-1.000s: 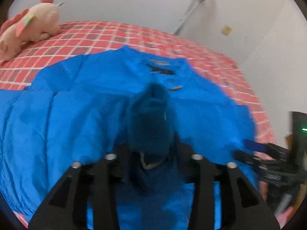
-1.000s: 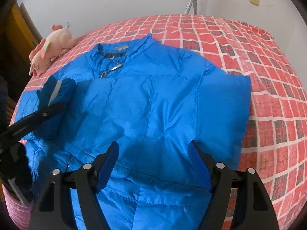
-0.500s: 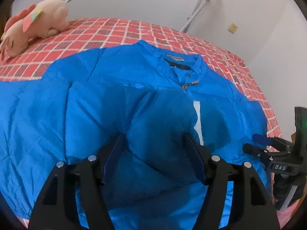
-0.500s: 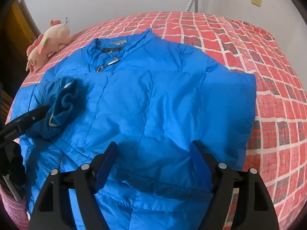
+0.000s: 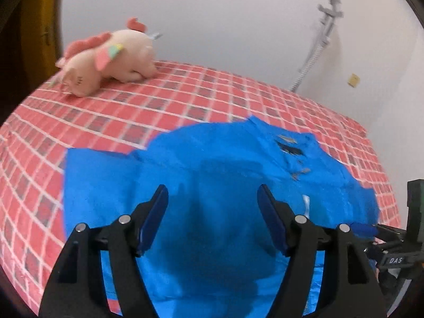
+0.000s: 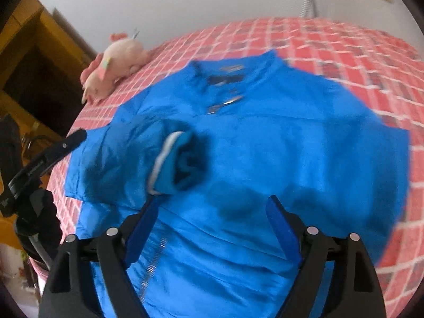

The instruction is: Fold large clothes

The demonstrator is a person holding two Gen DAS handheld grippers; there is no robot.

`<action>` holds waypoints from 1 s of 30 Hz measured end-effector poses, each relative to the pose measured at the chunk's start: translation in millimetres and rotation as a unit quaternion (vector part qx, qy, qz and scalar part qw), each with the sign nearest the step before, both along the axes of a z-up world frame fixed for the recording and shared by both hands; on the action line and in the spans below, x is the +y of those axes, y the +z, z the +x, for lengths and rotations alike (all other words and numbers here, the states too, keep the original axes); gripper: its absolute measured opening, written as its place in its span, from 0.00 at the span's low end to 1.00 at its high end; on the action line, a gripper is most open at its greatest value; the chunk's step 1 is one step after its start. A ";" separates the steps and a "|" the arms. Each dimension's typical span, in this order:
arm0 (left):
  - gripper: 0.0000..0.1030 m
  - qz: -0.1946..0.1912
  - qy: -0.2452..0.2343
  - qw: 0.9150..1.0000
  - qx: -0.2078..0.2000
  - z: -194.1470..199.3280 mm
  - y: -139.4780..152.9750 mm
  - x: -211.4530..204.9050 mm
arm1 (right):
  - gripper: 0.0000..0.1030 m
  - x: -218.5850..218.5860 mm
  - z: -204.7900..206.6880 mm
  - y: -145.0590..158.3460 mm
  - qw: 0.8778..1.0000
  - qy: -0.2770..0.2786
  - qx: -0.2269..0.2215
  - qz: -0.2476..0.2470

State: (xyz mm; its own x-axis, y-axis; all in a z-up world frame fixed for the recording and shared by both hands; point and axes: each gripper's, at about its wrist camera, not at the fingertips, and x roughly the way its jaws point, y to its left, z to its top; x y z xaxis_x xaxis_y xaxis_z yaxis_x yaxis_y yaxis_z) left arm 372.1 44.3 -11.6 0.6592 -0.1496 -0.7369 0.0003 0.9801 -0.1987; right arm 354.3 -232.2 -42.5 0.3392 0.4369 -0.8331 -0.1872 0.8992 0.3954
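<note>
A bright blue puffer jacket point(image 6: 278, 153) lies front up on the bed, collar towards the wall; it also shows in the left wrist view point(image 5: 212, 180). Both sleeves are folded in over the body. The left sleeve's cuff point(image 6: 180, 164) rests on the chest with its white-edged opening showing. My left gripper point(image 5: 213, 196) is open and empty above the jacket's left side. My right gripper point(image 6: 212, 206) is open and empty above the jacket's lower middle. The left gripper's finger point(image 6: 47, 156) shows at the left edge of the right wrist view.
The bed has a red and white checked cover point(image 5: 132, 111). A pink plush toy point(image 5: 111, 58) lies at its far left corner, also in the right wrist view point(image 6: 114, 63). White walls stand behind, with a metal hose point(image 5: 315, 55) and wooden furniture point(image 6: 29, 61) at the left.
My left gripper let go of the sleeve cuff, opened, and drew back to the left. The cuff now lies on the chest. My right gripper stayed open and shifted slightly.
</note>
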 end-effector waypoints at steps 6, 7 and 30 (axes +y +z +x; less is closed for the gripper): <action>0.67 -0.012 0.008 0.999 0.028 10.1 -3.1 11.4 | 0.82 40.0 28.0 -20.4 0.999 0.014 0.047 0.012; 0.67 -0.015 0.008 0.999 0.031 10.5 -3.9 14.0 | 0.82 45.7 30.9 -21.9 0.999 0.014 0.047 0.006; 0.67 -0.013 -0.001 1.000 0.018 7.7 -2.9 10.5 | 0.18 -80.1 -15.1 29.0 0.989 -0.137 -0.048 -0.034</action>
